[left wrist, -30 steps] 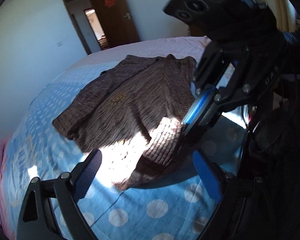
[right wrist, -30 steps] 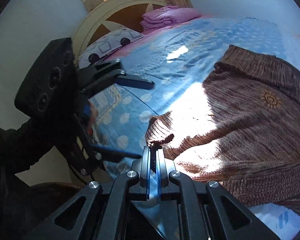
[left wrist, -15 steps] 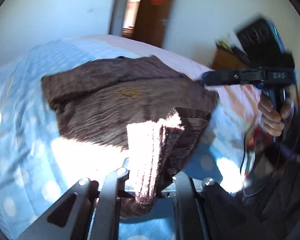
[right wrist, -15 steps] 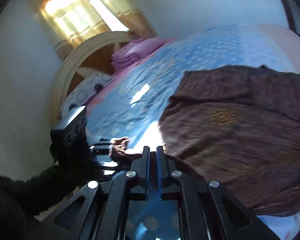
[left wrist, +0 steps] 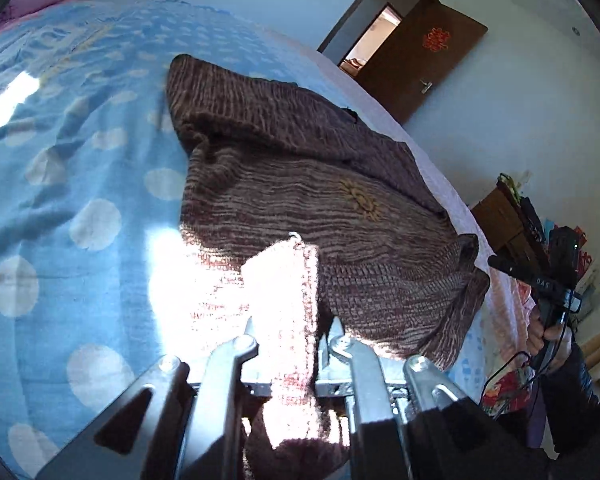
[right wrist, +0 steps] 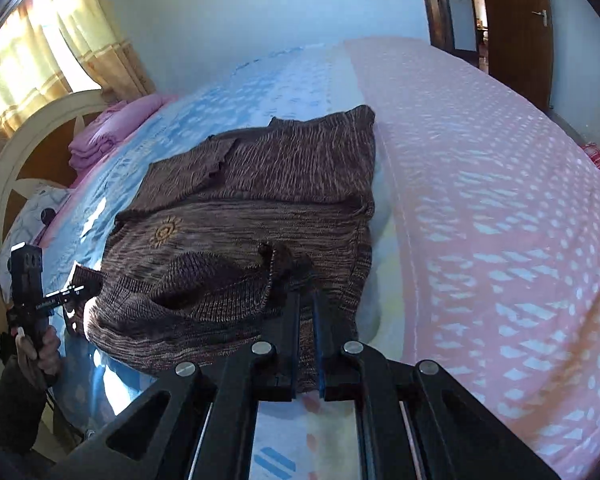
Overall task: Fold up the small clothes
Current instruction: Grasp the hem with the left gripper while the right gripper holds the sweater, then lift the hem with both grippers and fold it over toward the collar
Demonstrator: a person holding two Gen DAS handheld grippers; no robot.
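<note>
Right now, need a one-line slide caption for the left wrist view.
Left hand-held gripper shut on the hem of a brown knit sweater spread on a blue polka-dot bedspread.

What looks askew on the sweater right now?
The brown knit sweater lies crooked on the bed, its sleeve folded across the top. The left gripper and right gripper each pinch a bunched hem corner.

Brown striped knit sweater (left wrist: pixel 320 200) on bed, sun emblem up, hem corners lifted
</note>
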